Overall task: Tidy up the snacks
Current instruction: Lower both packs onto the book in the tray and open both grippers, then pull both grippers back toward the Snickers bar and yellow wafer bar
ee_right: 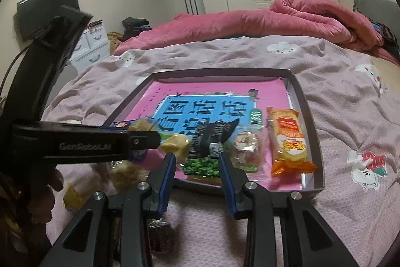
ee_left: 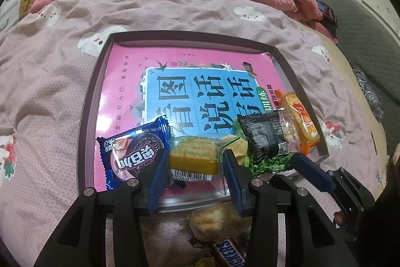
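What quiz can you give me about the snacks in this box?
1. True or false: the blue cookie pack lies inside the box.
2. Which colour is the long pack by the box's right wall? A blue, B orange, C white.
3. What lies under the snacks in the box?
Key: 1 true; 2 B; 3 a pink book.
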### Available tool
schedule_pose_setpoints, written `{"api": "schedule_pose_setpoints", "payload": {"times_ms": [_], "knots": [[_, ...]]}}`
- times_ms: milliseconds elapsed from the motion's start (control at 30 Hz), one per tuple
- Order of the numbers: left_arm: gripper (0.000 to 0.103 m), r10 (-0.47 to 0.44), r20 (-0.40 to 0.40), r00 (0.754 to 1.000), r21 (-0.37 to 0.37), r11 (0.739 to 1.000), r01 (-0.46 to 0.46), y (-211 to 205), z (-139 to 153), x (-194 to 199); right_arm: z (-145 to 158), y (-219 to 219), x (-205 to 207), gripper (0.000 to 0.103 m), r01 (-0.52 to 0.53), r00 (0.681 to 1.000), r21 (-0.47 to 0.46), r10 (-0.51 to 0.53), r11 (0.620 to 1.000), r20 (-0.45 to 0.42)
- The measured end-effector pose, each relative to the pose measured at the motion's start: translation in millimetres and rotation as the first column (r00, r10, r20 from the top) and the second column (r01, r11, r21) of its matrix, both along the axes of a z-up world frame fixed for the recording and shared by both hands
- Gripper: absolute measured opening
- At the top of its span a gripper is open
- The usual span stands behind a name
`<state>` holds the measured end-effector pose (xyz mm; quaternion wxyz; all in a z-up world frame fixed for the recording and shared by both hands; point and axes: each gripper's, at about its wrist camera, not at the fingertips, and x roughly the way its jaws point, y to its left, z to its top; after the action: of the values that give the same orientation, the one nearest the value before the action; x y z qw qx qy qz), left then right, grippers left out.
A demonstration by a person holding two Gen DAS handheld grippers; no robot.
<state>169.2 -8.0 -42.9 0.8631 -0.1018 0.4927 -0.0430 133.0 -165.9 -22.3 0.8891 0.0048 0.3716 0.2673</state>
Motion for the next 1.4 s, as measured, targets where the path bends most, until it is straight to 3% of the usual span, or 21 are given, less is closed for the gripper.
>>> {"api": "schedule_pose_setpoints", "payload": {"times_ms": [433,533,733,1067,1400], "knots": [[0.052,-0.008,0.0,1.0,-0.026,1.0,0.008,1,1,-2,2,-1,1,0.036,0.01,1.0,-0.009,-0.01,1.0,0.014],[0.059,-0.014,0.003,1.0,-0.03,0.999,0.014,0,3,-2,3,-2,1,0.036,0.012,1.0,-0.009,-0.012,1.0,0.016],[0.062,-0.022,0.015,1.0,-0.026,0.999,0.022,-1,7,-5,4,-3,0,0.038,0.018,1.0,-0.003,-0.018,1.0,0.018],[0.069,-0.012,0.034,0.999,-0.036,0.999,0.013,3,18,-10,8,-8,0,0.045,0.032,0.999,0.017,-0.032,0.999,0.023],[0.07,0.005,0.06,0.998,-0.037,0.999,-0.003,12,29,-18,16,-19,-2,0.051,0.066,0.997,0.039,-0.067,0.997,0.033]]}}
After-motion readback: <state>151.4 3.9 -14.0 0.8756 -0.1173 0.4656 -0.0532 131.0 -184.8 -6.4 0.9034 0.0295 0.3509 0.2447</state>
